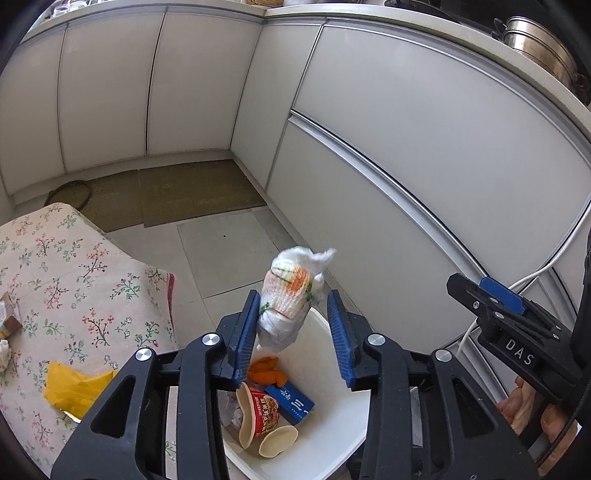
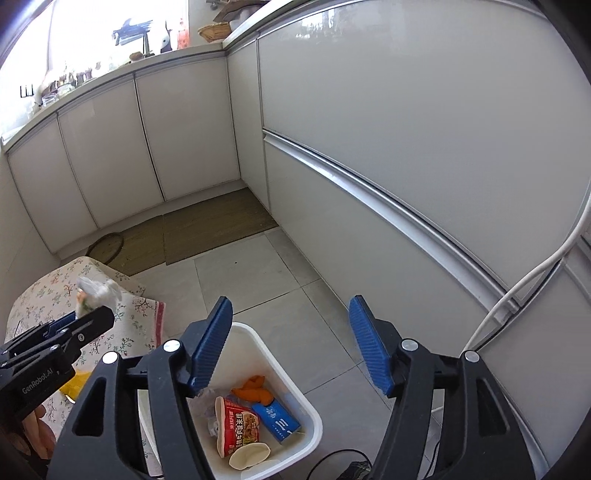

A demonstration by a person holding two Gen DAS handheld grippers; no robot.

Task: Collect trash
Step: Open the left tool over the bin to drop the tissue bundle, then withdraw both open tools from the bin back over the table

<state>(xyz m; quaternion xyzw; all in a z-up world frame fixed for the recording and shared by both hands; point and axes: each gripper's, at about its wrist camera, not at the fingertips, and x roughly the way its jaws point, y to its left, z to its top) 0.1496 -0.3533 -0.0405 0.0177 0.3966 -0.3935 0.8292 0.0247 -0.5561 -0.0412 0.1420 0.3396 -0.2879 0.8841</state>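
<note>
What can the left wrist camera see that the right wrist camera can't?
Only the left wrist view shows the yellow wrapper on the flowered tablecloth, the steel pots on the counter, and a close look at the plastic-wrapped bundle between the left gripper pads. Only the right wrist view shows the bright window and the black cable on the floor. Both show the white bin, noodle cup, blue box and orange peel.
</note>
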